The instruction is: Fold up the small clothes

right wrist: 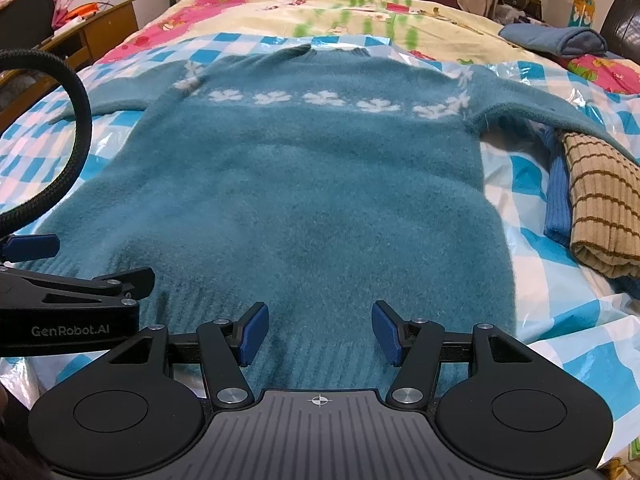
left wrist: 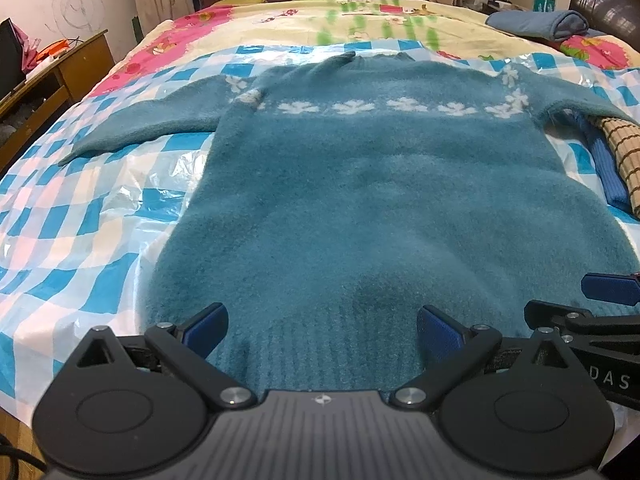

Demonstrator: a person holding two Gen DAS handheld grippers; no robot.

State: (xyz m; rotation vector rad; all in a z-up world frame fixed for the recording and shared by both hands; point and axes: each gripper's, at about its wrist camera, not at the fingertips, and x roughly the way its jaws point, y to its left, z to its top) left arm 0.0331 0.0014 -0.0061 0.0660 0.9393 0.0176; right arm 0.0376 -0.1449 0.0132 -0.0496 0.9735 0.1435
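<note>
Fuzzy teal knit sweater with white flowers (left wrist: 360, 184) flat on the bed, hem right ahead of both grippers' (left wrist: 322, 330) (right wrist: 318, 332) wide-open, empty jaws

The teal sweater (right wrist: 296, 184)'s right sleeve end hides behind folded clothes (right wrist: 600, 208).

The bed (left wrist: 280, 20) carries a checkered plastic sheet (left wrist: 80, 200); the teal sweater (left wrist: 360, 184) lies on it, folded clothes (right wrist: 600, 208) at 3 o'clock.
</note>
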